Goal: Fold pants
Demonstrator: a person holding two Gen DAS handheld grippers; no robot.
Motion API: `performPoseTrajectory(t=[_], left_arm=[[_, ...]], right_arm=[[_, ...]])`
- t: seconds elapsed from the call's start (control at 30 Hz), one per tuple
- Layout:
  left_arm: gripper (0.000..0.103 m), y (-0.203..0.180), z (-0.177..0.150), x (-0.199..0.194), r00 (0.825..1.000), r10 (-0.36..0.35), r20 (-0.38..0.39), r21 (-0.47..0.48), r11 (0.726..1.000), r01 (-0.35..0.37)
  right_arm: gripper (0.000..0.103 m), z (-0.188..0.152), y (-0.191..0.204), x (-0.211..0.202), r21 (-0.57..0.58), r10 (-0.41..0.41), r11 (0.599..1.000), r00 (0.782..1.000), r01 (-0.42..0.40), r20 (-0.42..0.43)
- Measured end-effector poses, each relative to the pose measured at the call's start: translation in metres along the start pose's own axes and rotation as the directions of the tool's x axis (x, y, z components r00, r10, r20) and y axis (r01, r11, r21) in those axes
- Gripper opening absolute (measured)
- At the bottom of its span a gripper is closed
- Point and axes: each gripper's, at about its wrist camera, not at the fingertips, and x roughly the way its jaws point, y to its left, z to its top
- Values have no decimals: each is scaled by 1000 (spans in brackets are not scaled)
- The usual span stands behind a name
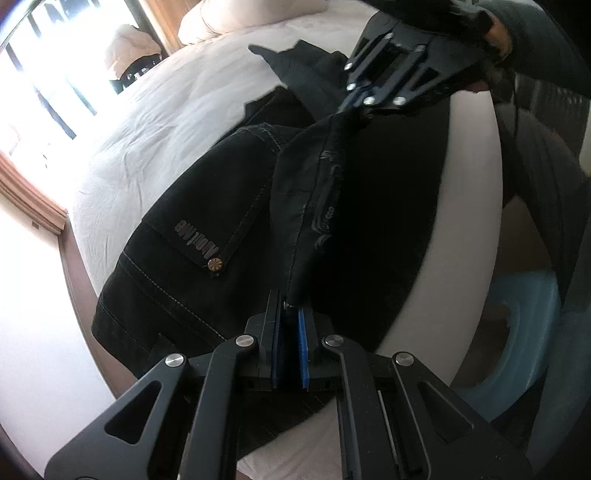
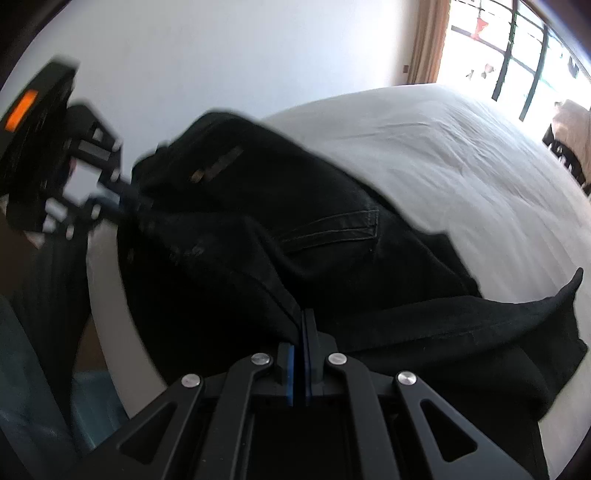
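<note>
Mid-fold: left gripper [image 1: 289, 306] and right gripper [image 2: 300, 317] fingers clamp pants [image 1: 207, 206] hem near bed [image 1: 155, 110] edge. Next: lay flat, release.

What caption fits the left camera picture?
Left gripper and right gripper pinch black jeans over a white bed.

A white sheet [image 1: 155, 122] is covering the bed; a pillow [image 1: 236, 18], perhaps, is lying beside a sunlit window [image 2: 524, 48].
</note>
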Motion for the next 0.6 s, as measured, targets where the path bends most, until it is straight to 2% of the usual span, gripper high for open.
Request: performPoseTrajectory(t=[0.33,0.6], left_arm=[[7,-14,-21,3,1000,-5,-10,70,998,6],[7,-21,-37,3,1000,-11,-14,111,994,12]], right_arm=[[4,-27,48,0,-79,-114,991,993,112,-22],[4,-23,66,14,-112,-150,983,987,143,-51]])
